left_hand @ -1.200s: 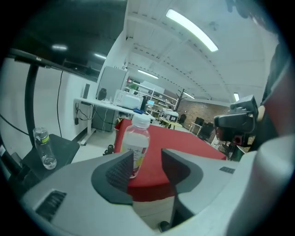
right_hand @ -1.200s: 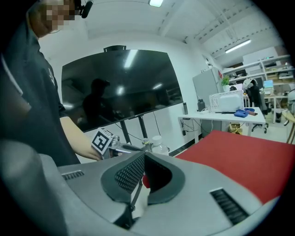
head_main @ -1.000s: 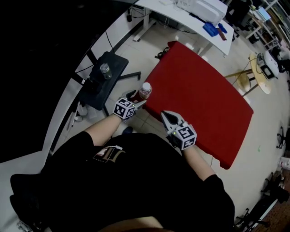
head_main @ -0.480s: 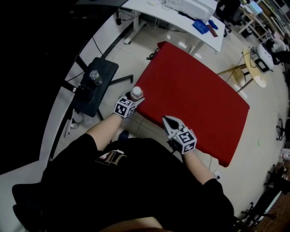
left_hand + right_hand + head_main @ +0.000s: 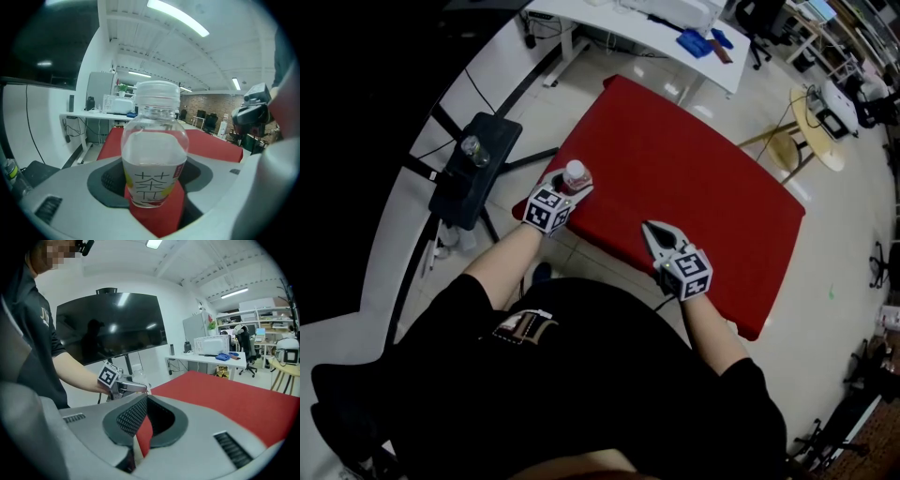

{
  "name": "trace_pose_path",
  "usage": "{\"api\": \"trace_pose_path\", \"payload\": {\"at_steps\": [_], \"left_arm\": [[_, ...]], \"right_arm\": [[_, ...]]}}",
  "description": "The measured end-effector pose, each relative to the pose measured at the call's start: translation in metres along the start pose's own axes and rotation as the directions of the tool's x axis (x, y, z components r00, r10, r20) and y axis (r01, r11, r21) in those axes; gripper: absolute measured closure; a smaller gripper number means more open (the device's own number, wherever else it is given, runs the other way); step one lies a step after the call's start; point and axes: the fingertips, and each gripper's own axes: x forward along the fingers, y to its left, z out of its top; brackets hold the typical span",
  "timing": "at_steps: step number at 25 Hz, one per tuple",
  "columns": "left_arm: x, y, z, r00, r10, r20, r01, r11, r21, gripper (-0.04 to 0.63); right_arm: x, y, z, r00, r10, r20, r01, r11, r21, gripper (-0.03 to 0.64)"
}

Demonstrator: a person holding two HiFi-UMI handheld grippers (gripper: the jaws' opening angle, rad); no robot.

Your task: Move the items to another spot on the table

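Looking from the left, a black stand [image 5: 467, 178] sits on the floor with a small bottle on top. Next comes the left gripper [image 5: 571, 184]: its fingers [image 5: 70, 197] have just been closing and now clasp a clear bottle [image 5: 575, 173] by its labelled lower half. The bottle is upright with its white cap up, right at the left edge of the red desk [image 5: 703, 169]; whether its base touches the cloth I cannot tell. Further right, the right gripper [image 5: 653, 232] hangs over the desk's near edge, its fingers [image 5: 93, 427] drawn together with nothing between them
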Motion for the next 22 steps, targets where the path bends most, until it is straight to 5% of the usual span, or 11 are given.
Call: {"api": "trace_pose_path", "payload": {"at_steps": [16,22], "left_arm": [[0.092,-0.095,0.047,0.974,-0.225,-0.034,0.227,0.970,0.084,0.299],[0.137,-0.161,0.066,0.966,-0.253,-0.055,0.258,0.959,0.118,0.299]], "right_arm": [[-0.057,-0.125,-0.008,0.975,-0.216,0.041,0.209,0.968,0.142,0.611],[-0.117,-0.179,-0.017,0.960,-0.273,0.063,0.258,0.950,0.178,0.611]]}}
